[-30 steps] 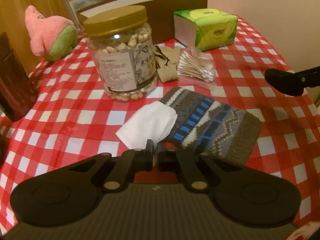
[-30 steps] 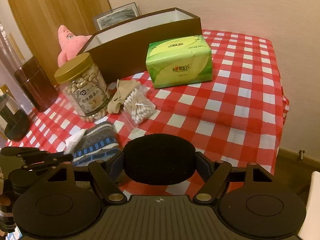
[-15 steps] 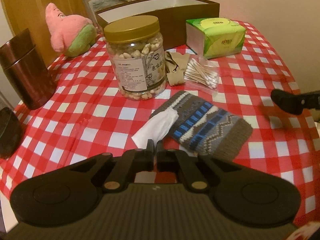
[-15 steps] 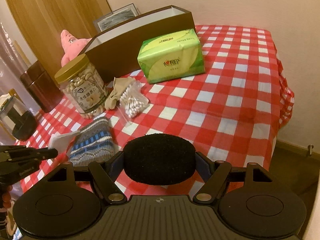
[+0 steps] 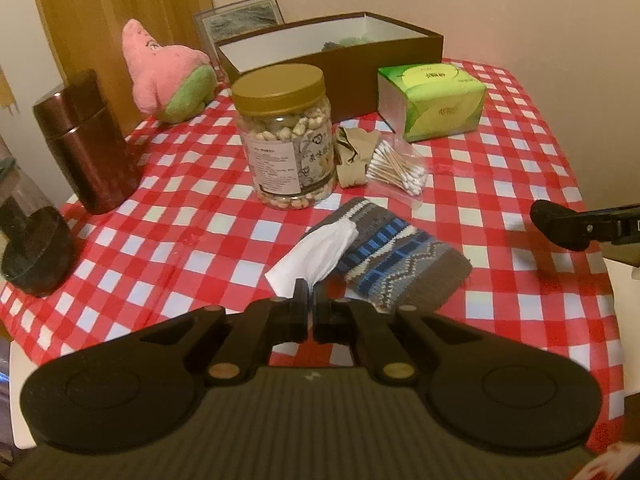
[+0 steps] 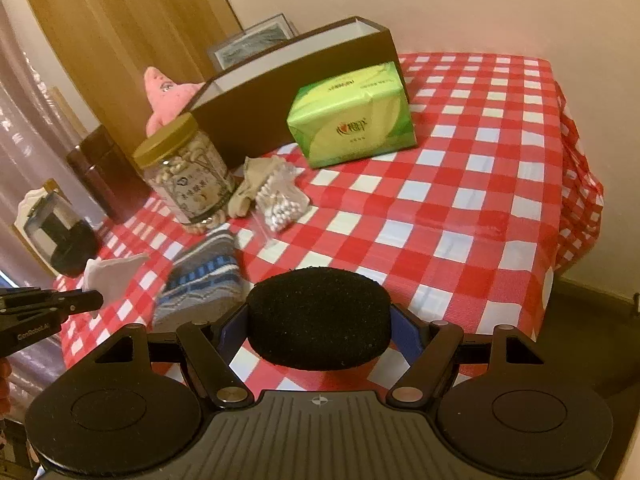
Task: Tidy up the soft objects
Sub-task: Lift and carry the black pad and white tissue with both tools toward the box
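Observation:
My left gripper point(image 5: 310, 292) is shut on a corner of a white tissue point(image 5: 316, 254), which hangs lifted above the red checked tablecloth point(image 5: 168, 240), its far end over a knitted grey-and-blue sock point(image 5: 400, 256). In the right wrist view the tissue point(image 6: 110, 276) juts up from the left gripper point(image 6: 80, 302) at the left edge. My right gripper point(image 6: 318, 312) is shut on a round black sponge point(image 6: 318, 300) above the table's near edge. An open brown box point(image 5: 340, 56) stands at the back. A pink plush star point(image 5: 168, 76) leans beside it.
A jar of nuts point(image 5: 288, 140), a beige cloth item point(image 5: 354, 152), a bag of cotton swabs point(image 5: 396, 168) and a green tissue pack point(image 5: 436, 100) stand between the sock and the box. A dark canister point(image 5: 84, 144) and a black container point(image 5: 36, 252) sit left.
My left gripper has risen and drawn back, pulling the white tissue up off the table. The right gripper with the black sponge has drifted sideways, still shut on it.

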`<act>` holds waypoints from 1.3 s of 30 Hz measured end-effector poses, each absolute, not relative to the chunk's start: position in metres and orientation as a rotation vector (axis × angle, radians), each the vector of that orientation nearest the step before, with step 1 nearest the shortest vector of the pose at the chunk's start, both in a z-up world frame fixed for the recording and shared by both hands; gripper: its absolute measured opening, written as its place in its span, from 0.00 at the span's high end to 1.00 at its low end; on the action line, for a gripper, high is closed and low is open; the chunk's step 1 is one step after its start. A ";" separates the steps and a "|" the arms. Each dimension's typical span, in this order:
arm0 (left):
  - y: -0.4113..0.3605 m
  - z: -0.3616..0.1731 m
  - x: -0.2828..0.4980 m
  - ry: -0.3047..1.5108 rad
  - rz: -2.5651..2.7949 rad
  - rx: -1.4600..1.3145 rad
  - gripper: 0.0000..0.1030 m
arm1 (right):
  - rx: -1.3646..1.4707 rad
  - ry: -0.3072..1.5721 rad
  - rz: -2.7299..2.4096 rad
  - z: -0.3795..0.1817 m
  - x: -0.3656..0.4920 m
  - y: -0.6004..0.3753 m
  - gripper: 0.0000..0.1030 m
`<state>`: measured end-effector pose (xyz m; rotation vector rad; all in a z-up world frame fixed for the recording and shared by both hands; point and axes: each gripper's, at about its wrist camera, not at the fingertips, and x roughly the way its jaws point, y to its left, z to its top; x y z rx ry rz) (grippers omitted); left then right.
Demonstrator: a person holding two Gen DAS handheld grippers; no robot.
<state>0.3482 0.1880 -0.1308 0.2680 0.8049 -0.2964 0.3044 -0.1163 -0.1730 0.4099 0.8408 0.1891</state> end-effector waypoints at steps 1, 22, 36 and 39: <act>0.190 -0.128 0.346 0.800 -0.296 0.267 0.99 | 0.409 0.837 0.192 -0.171 0.303 -0.116 0.28; 0.280 -0.083 0.430 0.677 -0.533 0.282 0.99 | 0.421 0.874 0.052 -0.142 0.304 -0.029 0.28; 0.320 -0.054 0.497 0.564 -0.605 0.277 0.99 | 0.412 0.813 -0.025 -0.101 0.339 0.007 0.28; 0.319 -0.047 0.508 0.539 -0.612 0.276 0.99 | 0.382 0.774 -0.023 -0.085 0.351 0.005 0.28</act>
